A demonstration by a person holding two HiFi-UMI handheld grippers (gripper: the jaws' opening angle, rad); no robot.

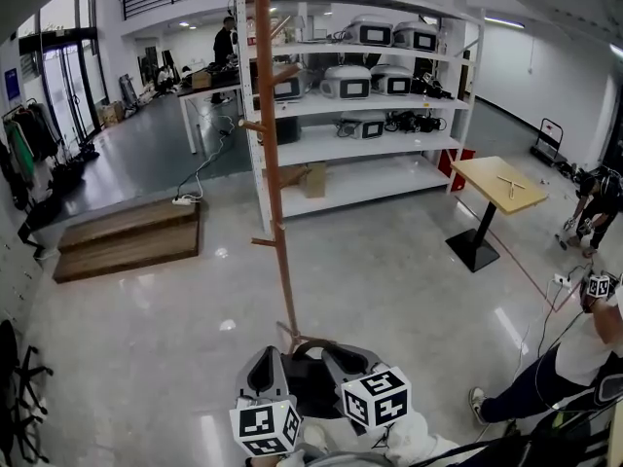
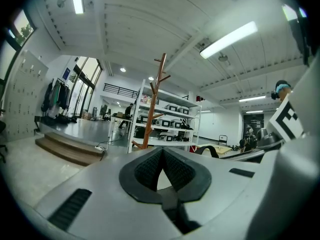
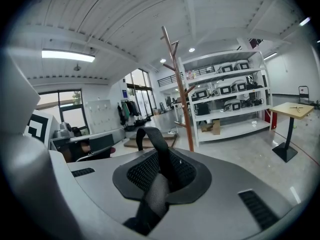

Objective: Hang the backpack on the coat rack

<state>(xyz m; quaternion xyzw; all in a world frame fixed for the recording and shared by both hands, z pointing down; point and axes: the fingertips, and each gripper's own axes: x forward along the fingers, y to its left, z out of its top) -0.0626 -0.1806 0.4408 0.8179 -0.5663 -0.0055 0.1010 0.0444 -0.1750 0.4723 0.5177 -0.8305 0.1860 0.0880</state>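
Observation:
The wooden coat rack (image 1: 273,163) rises from the floor just ahead of me, with short pegs along its pole. It also shows far off in the left gripper view (image 2: 157,104) and closer in the right gripper view (image 3: 182,99). The black backpack (image 1: 311,382) hangs low between both grippers. My right gripper (image 1: 336,350) (image 3: 160,154) is shut on the backpack's top strap (image 3: 150,134), whose loop arches above the pads. My left gripper (image 1: 268,353) (image 2: 162,151) is shut, its tips touching with nothing visible between them. The strap loop (image 2: 210,150) lies to its right.
White shelving (image 1: 360,144) with boxes and machines stands right behind the rack. A low wooden platform (image 1: 127,236) lies at left and a small wooden table (image 1: 496,183) at right. A person (image 1: 574,358) stands close at lower right. Clothes (image 1: 24,134) hang at far left.

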